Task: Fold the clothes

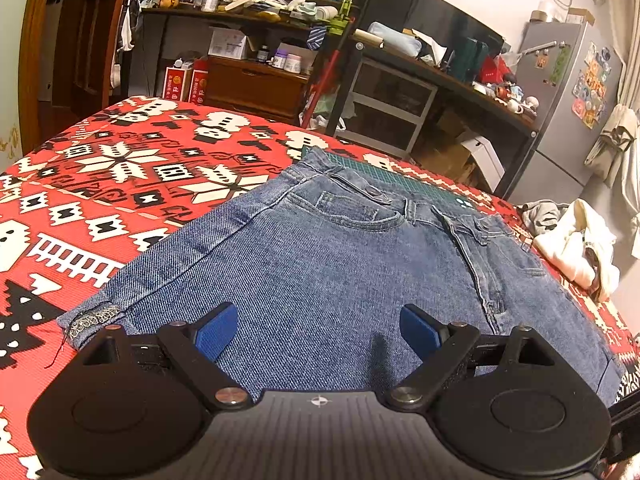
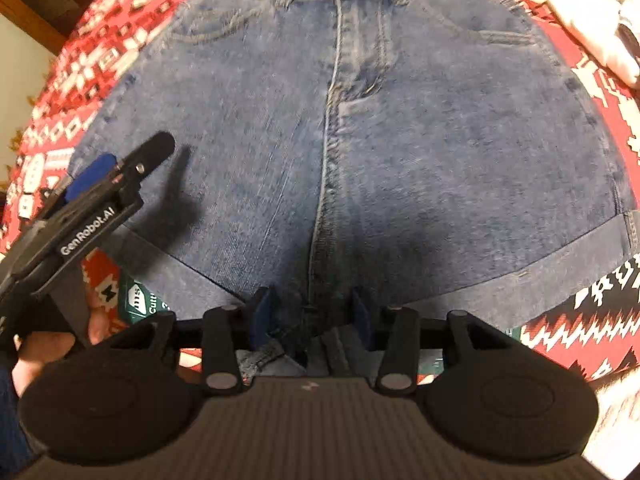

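Left wrist view: denim shorts [image 1: 340,248] are seen spread flat, front side up, on a red patterned blanket [image 1: 100,184], with the waistband at the far end and a green cutting mat [image 1: 384,178] peeking out from under it. The left gripper [image 1: 318,330] is held just above the fabric near the left leg hem, jaws wide apart, nothing between the blue pads [image 1: 216,334].

From the right wrist view, the right gripper [image 2: 310,314] is parked at the crotch seam on the near edge of the shorts. Its jaws look drawn in close around a bunch of denim, but the spot is dark, so it's a probable pinch, not a sure one. The left gripper can also be spotted off to the side there.

Progress-wise, not much is done yet: the shorts are laid out and smoothed, no fold is visible. Everything's left, and a pile of pale clothes [image 1: 572,248] is waiting at the right.
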